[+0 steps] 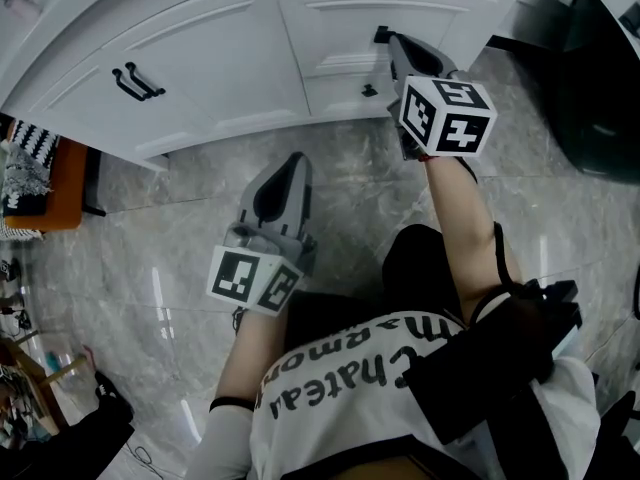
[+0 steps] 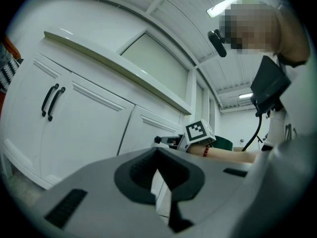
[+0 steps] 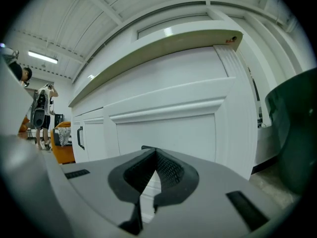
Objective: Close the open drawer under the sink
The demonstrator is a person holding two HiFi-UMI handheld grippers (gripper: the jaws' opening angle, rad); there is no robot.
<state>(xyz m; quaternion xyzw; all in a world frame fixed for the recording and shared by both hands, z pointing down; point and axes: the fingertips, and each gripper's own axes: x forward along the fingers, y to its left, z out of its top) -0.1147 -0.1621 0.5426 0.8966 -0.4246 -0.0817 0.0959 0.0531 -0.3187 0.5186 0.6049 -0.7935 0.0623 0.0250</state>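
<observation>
1. Nearest me, a person in a white printed shirt (image 1: 345, 388) bends over a pale stone floor (image 1: 170, 268), with one arm out toward each tool.
2. The left gripper (image 1: 291, 171) is held low above the floor, well short of the cabinet. Its two jaws are pressed together at the tips with nothing between them. Its marker cube (image 1: 252, 278) sits at the back end, by the hand.
3. The right gripper (image 1: 397, 46) is further forward on a stretched arm, with its own marker cube (image 1: 447, 115) facing up. Its jaws are also closed tip to tip and hold nothing.
4. Those tips sit right at the white drawer (image 1: 340, 13) under the counter edge, just beside its black handle (image 1: 381, 35). I cannot tell whether they touch it or how far the drawer stands out from the cabinet.
5. Just below it is a lower front with a small black knob (image 1: 370, 90).
6. To the left, the white cabinet doors (image 1: 215, 63) are shut, and their two black pulls (image 1: 135, 80) sit side by side.
7. Off at the far left stands an orange seat (image 1: 62, 183) with a black-and-white striped cloth (image 1: 30, 148) on it.
</observation>
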